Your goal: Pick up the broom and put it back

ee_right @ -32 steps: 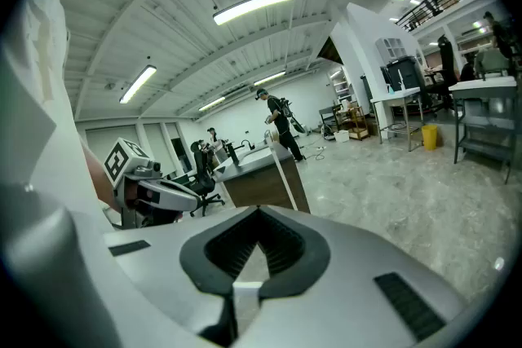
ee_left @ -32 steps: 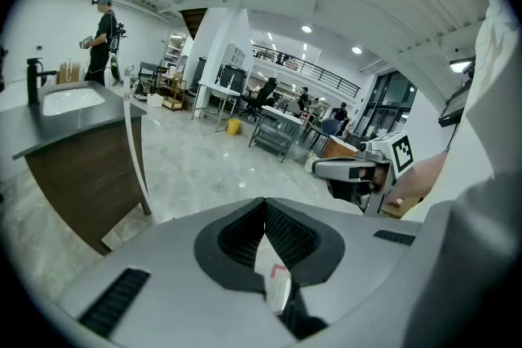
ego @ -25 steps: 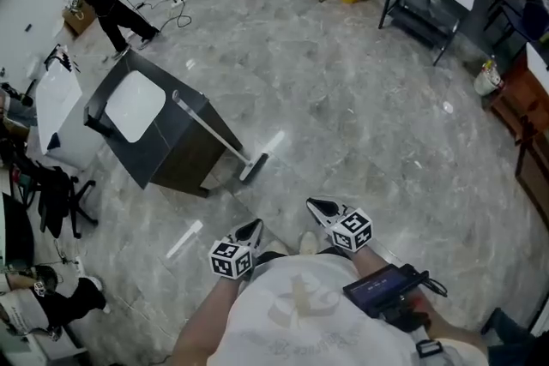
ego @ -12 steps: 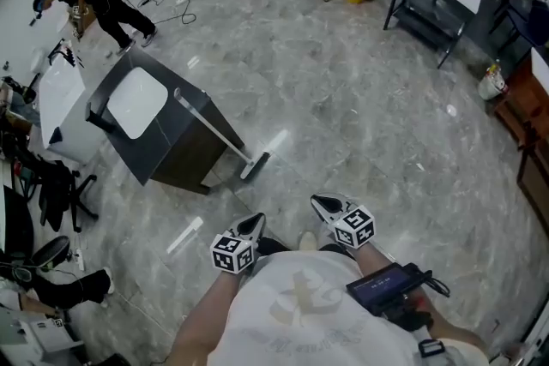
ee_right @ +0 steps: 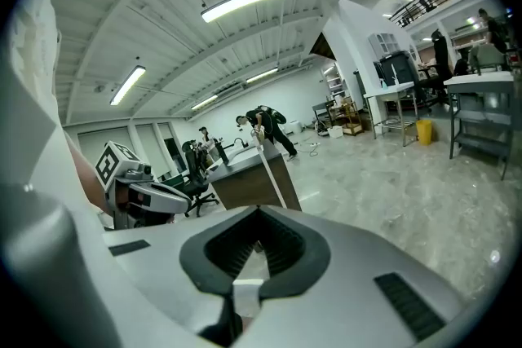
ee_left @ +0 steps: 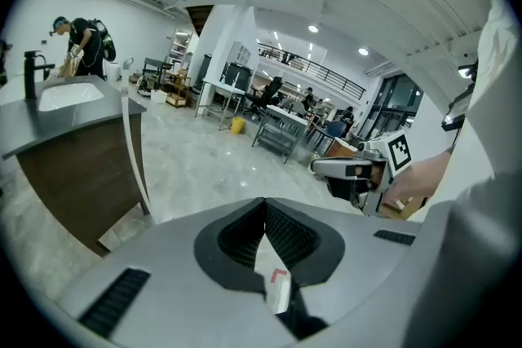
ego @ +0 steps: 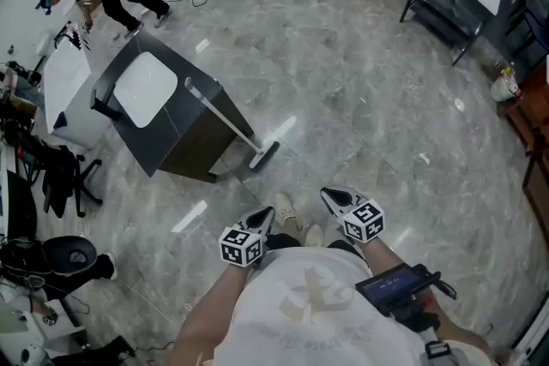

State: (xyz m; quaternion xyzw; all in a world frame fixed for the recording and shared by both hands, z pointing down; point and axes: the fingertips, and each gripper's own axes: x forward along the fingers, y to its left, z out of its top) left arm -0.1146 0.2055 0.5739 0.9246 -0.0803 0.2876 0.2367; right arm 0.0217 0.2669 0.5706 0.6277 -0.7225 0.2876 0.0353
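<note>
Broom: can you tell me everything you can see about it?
The broom has a long, thin, pale handle and a small dark head. It is tilted, not lying flat. Its head rests on the shiny grey floor, and the top of its handle leans against the edge of the dark counter that holds the white sink. Nobody is holding it, and nothing else touches it.
</note>
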